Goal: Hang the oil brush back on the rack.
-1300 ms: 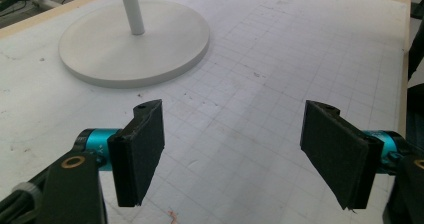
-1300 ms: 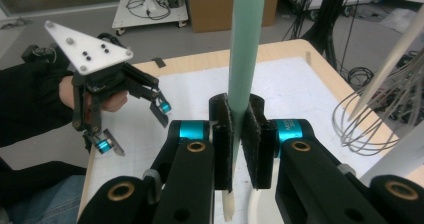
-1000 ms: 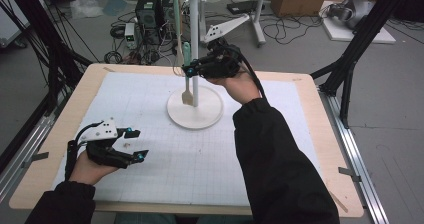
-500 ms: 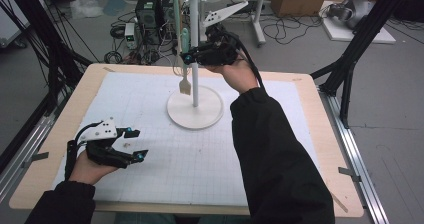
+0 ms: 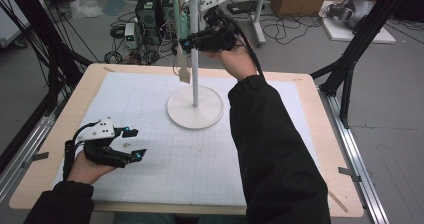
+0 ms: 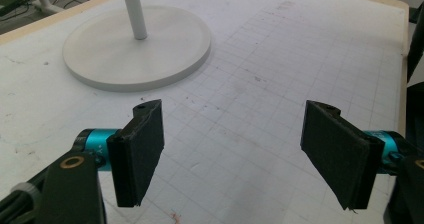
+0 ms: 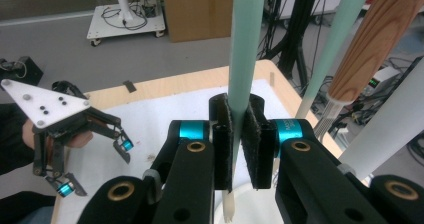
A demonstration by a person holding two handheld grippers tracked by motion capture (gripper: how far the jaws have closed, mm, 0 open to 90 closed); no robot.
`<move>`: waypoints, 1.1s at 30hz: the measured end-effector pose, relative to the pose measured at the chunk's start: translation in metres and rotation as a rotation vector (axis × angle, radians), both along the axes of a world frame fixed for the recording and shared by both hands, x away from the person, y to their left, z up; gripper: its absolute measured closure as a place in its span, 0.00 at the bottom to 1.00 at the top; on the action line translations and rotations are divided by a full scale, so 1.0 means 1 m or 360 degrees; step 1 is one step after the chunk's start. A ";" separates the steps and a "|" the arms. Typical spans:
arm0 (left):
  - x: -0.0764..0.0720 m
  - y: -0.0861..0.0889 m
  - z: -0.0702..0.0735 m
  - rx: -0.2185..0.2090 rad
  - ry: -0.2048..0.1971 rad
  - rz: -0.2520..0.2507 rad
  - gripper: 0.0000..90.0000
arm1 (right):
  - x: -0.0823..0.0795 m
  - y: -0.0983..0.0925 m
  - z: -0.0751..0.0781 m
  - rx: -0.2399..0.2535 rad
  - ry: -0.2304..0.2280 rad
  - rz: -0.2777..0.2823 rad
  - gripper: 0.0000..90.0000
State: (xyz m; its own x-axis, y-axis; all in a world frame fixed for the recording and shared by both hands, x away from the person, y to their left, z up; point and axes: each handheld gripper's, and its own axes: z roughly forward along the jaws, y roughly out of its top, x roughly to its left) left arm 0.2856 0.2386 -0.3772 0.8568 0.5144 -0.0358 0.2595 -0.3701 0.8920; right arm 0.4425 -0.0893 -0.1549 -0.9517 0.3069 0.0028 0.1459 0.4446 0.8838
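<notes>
High view
- Landmark: a white metal rack with a round flat base (image 5: 195, 115) and an upright post is seen standing on the white gridded mat (image 5: 150, 109) of the wooden table (image 5: 320, 134).
- Right gripper (image 5: 184, 45): held high beside the rack's post, level with its upper part; its jaws are closed on a slim utensil.
- Mint-green-handled spatula with a pale blade (image 5: 183, 71): seen hanging upright just left of the post, blade down, clear of the base.
- Left gripper (image 5: 132, 143): rested low on the mat, well apart from the base, toward the near-left corner; its jaws are spread and nothing is held.

Left gripper view
- Left gripper (image 6: 235, 149): two black pads are seen wide apart, only bare mat between them; the rack's base (image 6: 137, 49) lies ahead.

Right gripper view
- Right gripper (image 7: 241, 139): the pads are pressed on the mint-green handle (image 7: 245, 49), which runs upright through them.
- Neighbours: a second mint-green handle (image 7: 332, 49) and a wooden-handled whisk (image 7: 372, 39) are seen near the rack's post (image 7: 395, 129).
</notes>
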 end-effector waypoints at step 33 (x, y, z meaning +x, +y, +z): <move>-0.001 -0.001 -0.002 -0.0007 0.0009 -0.0012 0.28 | 0.018 0.002 0.020 -0.0030 -0.0007 -0.0105 0.93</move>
State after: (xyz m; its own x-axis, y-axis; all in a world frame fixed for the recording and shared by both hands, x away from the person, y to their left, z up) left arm 0.2850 0.2380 -0.3787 0.8606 0.5075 -0.0432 0.2617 -0.3679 0.8923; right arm 0.4602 -0.0876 -0.1347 -0.9293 0.3692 -0.0077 0.1716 0.4504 0.8762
